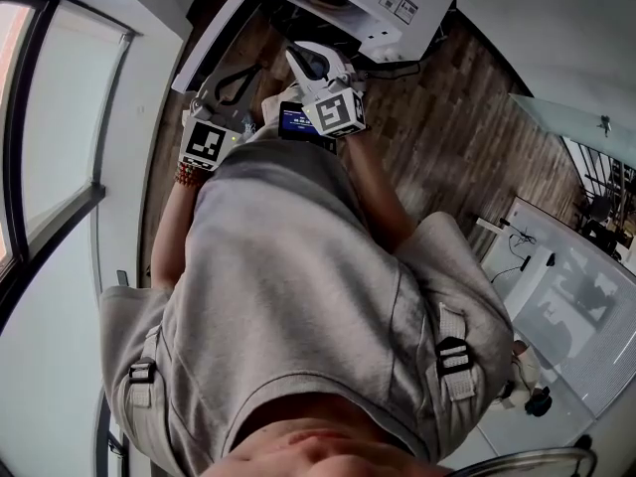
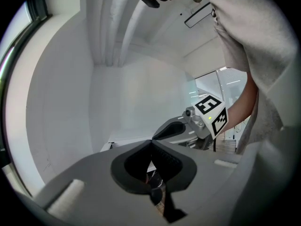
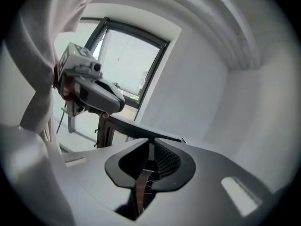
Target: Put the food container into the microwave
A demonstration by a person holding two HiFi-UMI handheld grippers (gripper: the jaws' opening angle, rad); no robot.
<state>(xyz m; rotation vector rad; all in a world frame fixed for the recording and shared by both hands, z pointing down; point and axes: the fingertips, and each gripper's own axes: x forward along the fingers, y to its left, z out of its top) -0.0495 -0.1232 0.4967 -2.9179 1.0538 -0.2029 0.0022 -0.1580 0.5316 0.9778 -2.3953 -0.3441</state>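
Observation:
The white microwave [image 1: 383,13] stands on the wooden floor at the top of the head view, its door [image 1: 214,38] swung open to the left. I cannot make out the food container in any view. My left gripper [image 1: 235,85] hangs by the open door with its jaws shut and empty; its tips [image 2: 151,142] meet. My right gripper [image 1: 310,63] is raised in front of the microwave's opening. Only a narrow slit shows between its tips [image 3: 150,145], with nothing in it. Each gripper shows in the other's view: the right gripper [image 2: 186,128] and the left gripper [image 3: 89,86].
A tall window [image 1: 50,127] runs along the left, also seen as the window [image 3: 117,55] behind the left gripper. White walls fill both gripper views. The person's grey shirt [image 1: 298,296] hides most of the floor. White furniture [image 1: 556,296] stands at the right.

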